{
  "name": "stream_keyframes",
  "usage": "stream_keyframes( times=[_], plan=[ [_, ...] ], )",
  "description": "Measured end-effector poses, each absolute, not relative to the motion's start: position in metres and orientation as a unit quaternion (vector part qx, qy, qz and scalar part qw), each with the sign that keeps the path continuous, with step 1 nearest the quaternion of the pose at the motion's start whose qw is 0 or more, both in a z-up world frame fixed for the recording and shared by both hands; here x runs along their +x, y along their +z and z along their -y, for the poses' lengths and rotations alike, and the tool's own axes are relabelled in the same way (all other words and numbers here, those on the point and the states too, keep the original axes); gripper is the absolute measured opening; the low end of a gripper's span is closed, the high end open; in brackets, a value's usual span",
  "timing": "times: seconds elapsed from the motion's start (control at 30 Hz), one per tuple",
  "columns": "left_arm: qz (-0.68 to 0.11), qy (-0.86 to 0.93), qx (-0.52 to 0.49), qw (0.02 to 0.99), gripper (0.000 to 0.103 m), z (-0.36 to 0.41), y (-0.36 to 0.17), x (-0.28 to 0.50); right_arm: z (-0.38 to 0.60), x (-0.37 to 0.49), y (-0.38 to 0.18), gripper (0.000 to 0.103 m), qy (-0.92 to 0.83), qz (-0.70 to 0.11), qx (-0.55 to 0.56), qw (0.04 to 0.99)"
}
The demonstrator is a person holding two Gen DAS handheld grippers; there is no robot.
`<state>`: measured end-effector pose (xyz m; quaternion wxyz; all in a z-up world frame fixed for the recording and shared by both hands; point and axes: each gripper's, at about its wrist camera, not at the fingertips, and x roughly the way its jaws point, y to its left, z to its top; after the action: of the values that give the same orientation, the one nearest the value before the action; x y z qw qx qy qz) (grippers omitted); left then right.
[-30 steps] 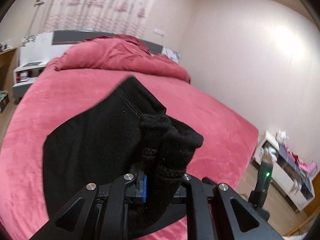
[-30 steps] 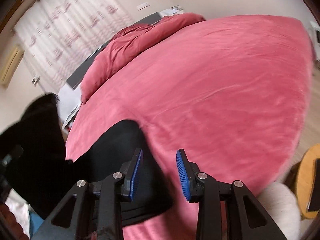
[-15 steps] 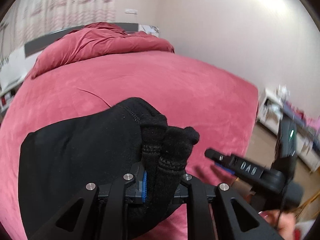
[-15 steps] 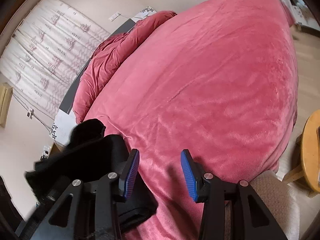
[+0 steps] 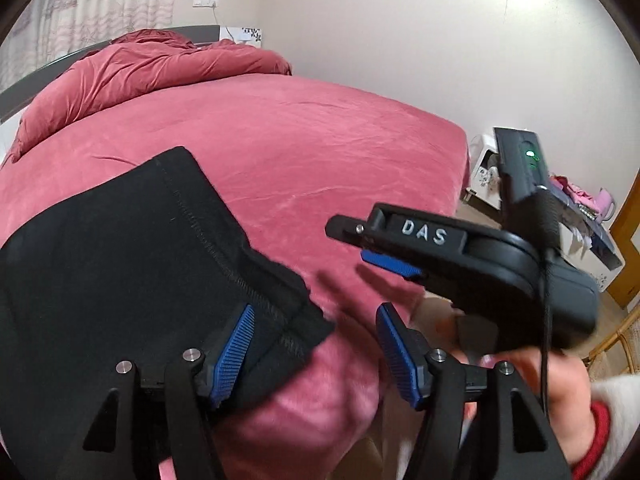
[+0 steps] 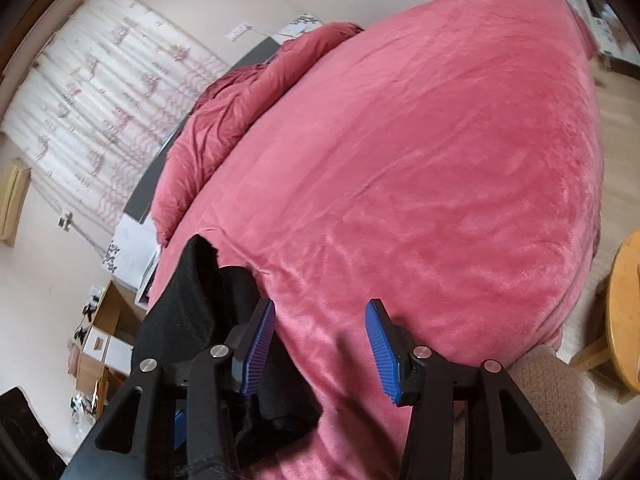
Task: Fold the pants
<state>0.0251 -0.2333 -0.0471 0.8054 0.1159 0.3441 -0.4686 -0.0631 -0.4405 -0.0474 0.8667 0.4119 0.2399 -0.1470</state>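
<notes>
The black pants (image 5: 112,264) lie folded on the pink bed (image 5: 320,136) near its front edge. My left gripper (image 5: 316,344) is open, its left blue pad (image 5: 234,346) against the pants' front corner, nothing held. My right gripper (image 6: 320,348) is open and empty above the bed, with the pants (image 6: 192,304) to its left. In the left wrist view the right gripper (image 5: 384,248) hovers at the right, just above the bed's edge.
A bunched pink duvet (image 5: 132,68) lies at the head of the bed. A white shelf with clutter (image 5: 576,208) stands at the right. A round wooden table (image 6: 624,312) and a beige cushion (image 6: 560,392) are by the bed's corner.
My left gripper opened and let go of the pants' bunched ends, which now lie flat on the bed. The right gripper moved in beside the left one.
</notes>
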Motion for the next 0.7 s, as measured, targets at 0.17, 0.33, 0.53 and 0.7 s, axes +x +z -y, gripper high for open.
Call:
stream_keyframes(
  times=[0.17,0.33,0.53,0.7],
  plan=[
    [-0.325,-0.399,0.037,0.856,0.064,0.167,-0.032,0.029,0.421,-0.058,-0.037,0.050,-0.096,-0.249,0.385,0.884],
    [-0.297,-0.263,-0.012,0.918,0.064,0.088,-0.025,0.057,0.402,-0.057,-0.029,0.050,-0.051,-0.258,0.373,0.890],
    [-0.355,-0.194,-0.030,0.914,0.064,0.046,-0.062,0.080,0.384,-0.038,-0.035,0.029,-0.031,-0.315,0.351,0.881],
    [-0.382,-0.197,-0.080,0.899,0.064,0.030,-0.080,0.081,0.363,-0.028,-0.010,0.009,-0.032,-0.337,0.268,0.902]
  ],
)
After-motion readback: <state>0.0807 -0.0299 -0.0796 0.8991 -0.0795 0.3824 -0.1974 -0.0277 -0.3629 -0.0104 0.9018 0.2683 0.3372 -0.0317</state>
